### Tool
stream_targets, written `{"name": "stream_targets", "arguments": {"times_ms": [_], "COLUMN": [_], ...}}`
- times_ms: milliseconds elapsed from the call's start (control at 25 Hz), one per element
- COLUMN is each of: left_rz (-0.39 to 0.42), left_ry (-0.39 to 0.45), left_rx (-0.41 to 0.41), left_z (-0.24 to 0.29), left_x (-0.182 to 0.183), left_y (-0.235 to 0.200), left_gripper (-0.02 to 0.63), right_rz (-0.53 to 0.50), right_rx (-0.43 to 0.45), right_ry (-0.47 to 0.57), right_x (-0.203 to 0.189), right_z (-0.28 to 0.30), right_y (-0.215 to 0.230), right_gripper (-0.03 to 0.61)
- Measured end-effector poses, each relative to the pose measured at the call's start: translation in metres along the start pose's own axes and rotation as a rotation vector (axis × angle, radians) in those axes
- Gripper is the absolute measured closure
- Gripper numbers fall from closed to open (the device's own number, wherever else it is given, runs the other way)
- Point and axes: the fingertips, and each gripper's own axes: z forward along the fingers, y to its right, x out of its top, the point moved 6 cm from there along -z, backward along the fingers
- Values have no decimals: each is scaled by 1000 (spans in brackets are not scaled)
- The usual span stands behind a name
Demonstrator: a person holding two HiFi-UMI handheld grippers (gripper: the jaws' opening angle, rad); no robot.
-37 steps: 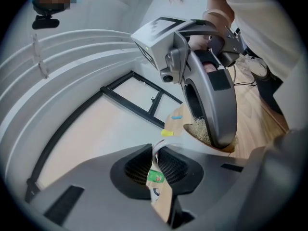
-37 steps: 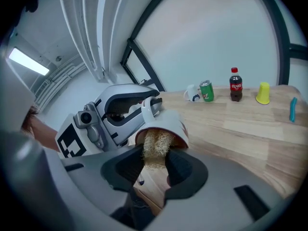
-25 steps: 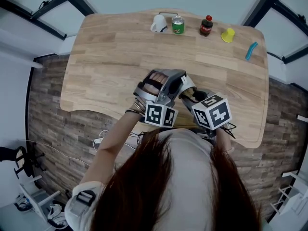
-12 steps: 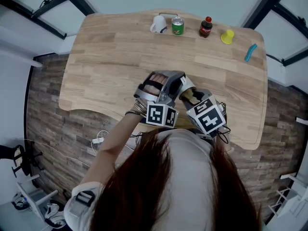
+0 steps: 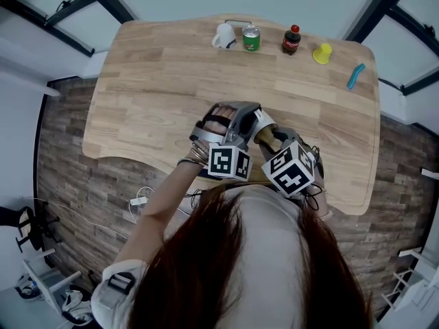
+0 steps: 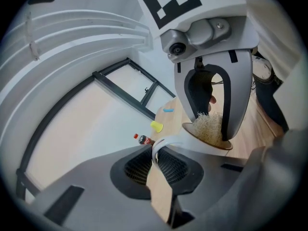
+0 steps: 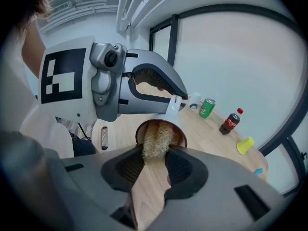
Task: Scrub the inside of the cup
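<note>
I hold a cup (image 6: 204, 146), white outside and brown inside, in the air over the table's near edge. My left gripper (image 6: 155, 160) is shut on its white handle (image 7: 175, 104). My right gripper (image 7: 154, 162) is shut on a pale straw-like scrubber (image 7: 156, 138), whose bristles reach into the cup's mouth (image 7: 161, 129). In the head view the two grippers meet at the cup (image 5: 264, 134), the left gripper (image 5: 252, 118) just left of the right gripper (image 5: 273, 141). The cup's bottom is hidden by the bristles.
Along the far edge of the wooden table (image 5: 151, 81) stand a white mug (image 5: 224, 35), a green can (image 5: 251, 38), a cola bottle (image 5: 291, 39) and a small yellow cup (image 5: 322, 53). A blue item (image 5: 355, 76) lies at the far right.
The right gripper has shifted left and closer to the left gripper, its cube tilting. The left gripper and the cup have stayed nearly in place.
</note>
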Motion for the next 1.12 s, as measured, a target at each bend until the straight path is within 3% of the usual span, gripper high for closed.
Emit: {"name": "stream_targets", "arguments": {"times_ms": [280,480,1120], "left_rz": [-70,-148,-204], "left_ry": [-56,-84,-118], "left_rx": [9,15,60], "left_z": [1,4,5], "left_x": [-4,-9,-20], "left_y": [0,-2,-12], "left_gripper": [569,569,569], "right_rz": [-67,-46,-32], "right_rx": [-12,-8,-41], "right_ry": [-1,20,31], "right_x": [-3,-2,1], "right_z": [2,0,-7], "right_y": [3,5,7], "right_gripper": [436,435,436]}}
